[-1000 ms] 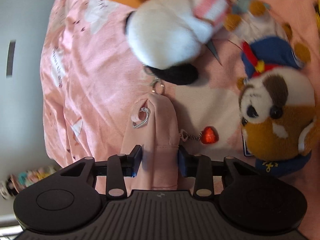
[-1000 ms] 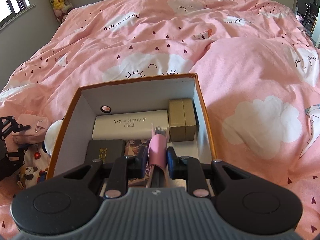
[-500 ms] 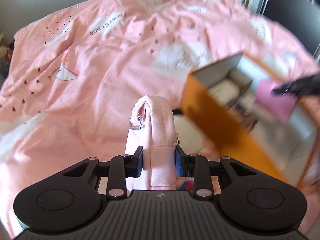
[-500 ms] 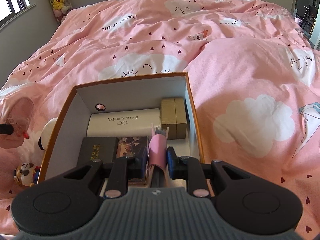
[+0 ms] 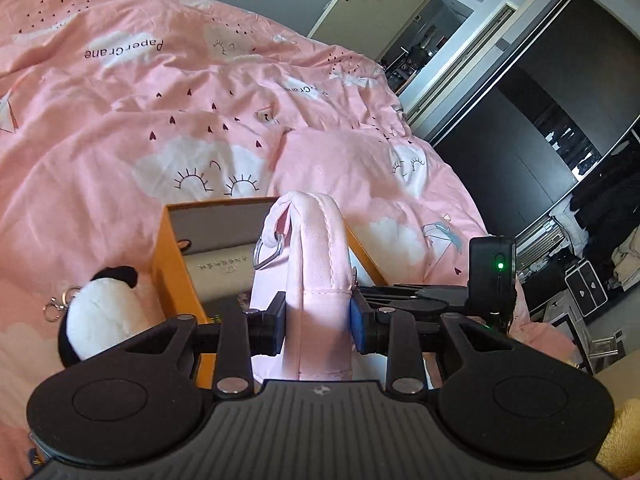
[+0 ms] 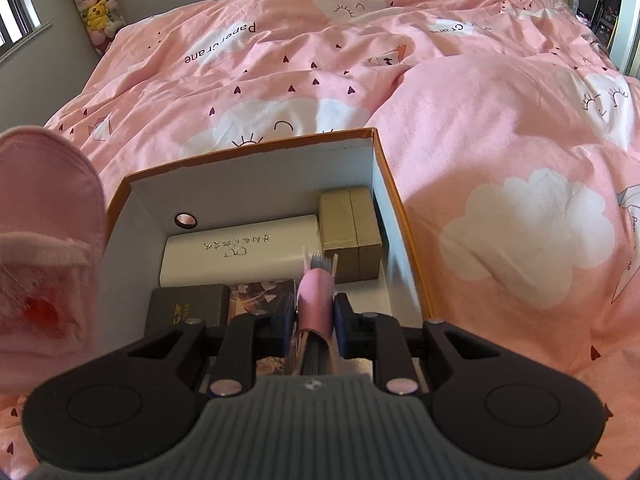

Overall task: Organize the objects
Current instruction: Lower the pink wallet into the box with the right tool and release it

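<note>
**padfoot_22:** What's in each tong right now, and where's the pouch?

**me:** My left gripper is clamped on the pink fabric pouch, pads pressing both its sides. It sits dead centre in the left view, held up in front of the orange box on the pink duvet; in the right view it fills the left edge. My right gripper is closed narrow on a small pink brush, lower middle of its frame, over the open box.

**padfoot_22:** How's the pouch going to handle?

**me:** Soft and light, I'd guess — it's padded cloth, so it squashes under the pads instead of slipping. Nothing fragile about the body, but the metal ring on its left side could snag on the box rim. Best hold is where I've got it, across the flat body below the rounded top seam.

**padfoot_22:** Which way's it pointing?

**me:** Long axis runs up the frame, away from the fingers, rounded end uppermost toward the box. The brush likewise — bristles pointing up-frame at the cardboard packets.
</note>
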Demonstrator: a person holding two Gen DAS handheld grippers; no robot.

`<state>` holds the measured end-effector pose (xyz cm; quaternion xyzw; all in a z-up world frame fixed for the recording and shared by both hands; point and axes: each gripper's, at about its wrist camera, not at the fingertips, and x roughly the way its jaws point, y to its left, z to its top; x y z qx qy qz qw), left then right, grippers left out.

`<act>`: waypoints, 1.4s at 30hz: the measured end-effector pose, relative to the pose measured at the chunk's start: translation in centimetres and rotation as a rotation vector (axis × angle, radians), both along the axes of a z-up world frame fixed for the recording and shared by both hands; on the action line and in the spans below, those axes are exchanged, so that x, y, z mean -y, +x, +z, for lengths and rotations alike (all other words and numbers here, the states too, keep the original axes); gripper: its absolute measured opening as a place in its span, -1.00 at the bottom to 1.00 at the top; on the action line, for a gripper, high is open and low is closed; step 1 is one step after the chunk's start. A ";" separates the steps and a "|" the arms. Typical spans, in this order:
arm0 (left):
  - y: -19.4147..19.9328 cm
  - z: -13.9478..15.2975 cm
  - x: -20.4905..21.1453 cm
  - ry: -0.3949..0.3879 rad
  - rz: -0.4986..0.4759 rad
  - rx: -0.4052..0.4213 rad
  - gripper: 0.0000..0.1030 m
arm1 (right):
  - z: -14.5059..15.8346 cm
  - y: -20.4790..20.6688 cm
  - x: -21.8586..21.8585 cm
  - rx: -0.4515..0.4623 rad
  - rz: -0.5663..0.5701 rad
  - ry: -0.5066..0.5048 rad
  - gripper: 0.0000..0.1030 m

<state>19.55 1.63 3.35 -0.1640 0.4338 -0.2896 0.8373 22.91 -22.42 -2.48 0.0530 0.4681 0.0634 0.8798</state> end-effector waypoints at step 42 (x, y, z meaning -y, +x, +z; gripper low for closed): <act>0.2 -5.2 1.2 -0.044 0.079 -0.117 -0.31 | -5.1 -1.9 -5.1 -0.288 0.963 -0.666 -0.36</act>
